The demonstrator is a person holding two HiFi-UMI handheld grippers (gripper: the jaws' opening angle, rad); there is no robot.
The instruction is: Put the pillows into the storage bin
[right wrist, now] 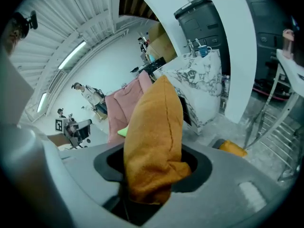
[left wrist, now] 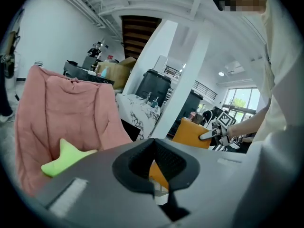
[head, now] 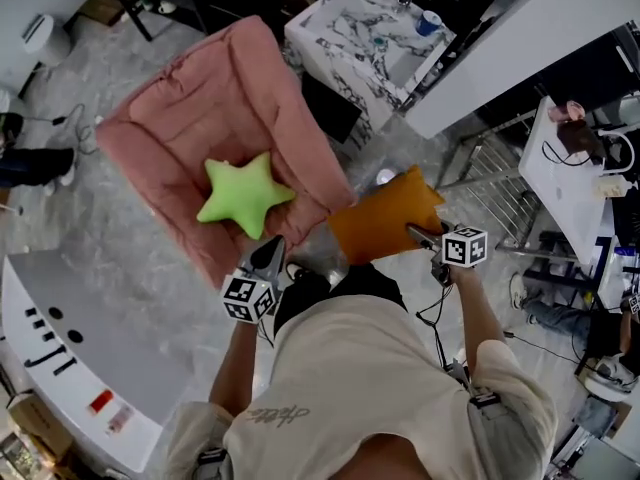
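head view aimed steeply down, pink padded seat (head: 170,118) taken in whole, left gripper view pointed at it from nearby, right gripper view half blocked up close by the orange pillow (right wrist: 154,127), seat caught in all three

The star pillow (head: 247,195) lies in the padded bin (head: 180,108), which stands on the floor. The left gripper (head: 268,256) is just before the bin's near edge. Right of that edge, the square pillow (head: 385,218) sits between the right gripper's (head: 425,236) jaws. The counter (head: 350,28) stands behind the bin, to its right.

Pink bin (head: 160,118) open above, star pillow (head: 245,196) inside, marble table (head: 350,38) beside.
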